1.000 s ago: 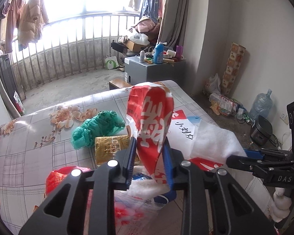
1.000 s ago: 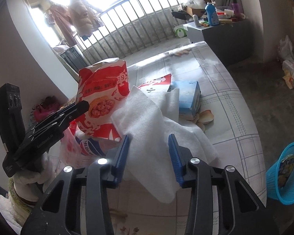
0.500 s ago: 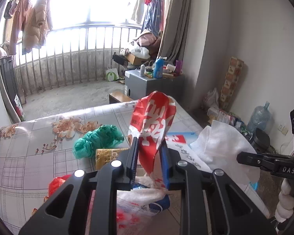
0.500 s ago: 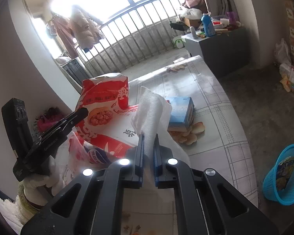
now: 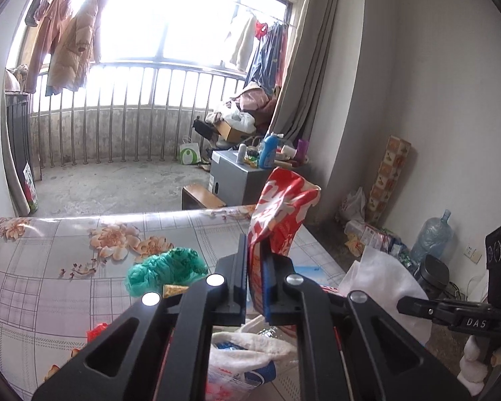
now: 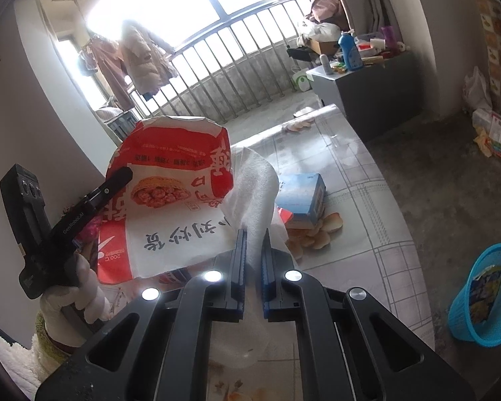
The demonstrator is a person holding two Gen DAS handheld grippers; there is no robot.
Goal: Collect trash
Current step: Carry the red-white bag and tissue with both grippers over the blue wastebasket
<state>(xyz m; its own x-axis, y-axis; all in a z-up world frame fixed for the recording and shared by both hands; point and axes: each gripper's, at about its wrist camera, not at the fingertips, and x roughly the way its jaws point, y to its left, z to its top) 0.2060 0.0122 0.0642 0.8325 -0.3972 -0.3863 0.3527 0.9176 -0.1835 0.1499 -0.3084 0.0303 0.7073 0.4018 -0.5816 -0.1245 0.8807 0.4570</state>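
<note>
The right gripper (image 6: 253,260) clenched the crumpled white tissue sheet (image 6: 255,193); the blue plastic mesh basket (image 6: 484,297) lay rightward, beyond the table's (image 6: 367,200) edge.

The left gripper (image 5: 254,277) clamped the red-and-white paper bag (image 5: 280,214).

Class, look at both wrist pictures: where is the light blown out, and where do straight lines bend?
Left wrist view: the window is blown out to white above the railing, which bows with the fisheye. Right wrist view: the same glare, blurring the hanging coat; the curved railing arcs strongly.
</note>
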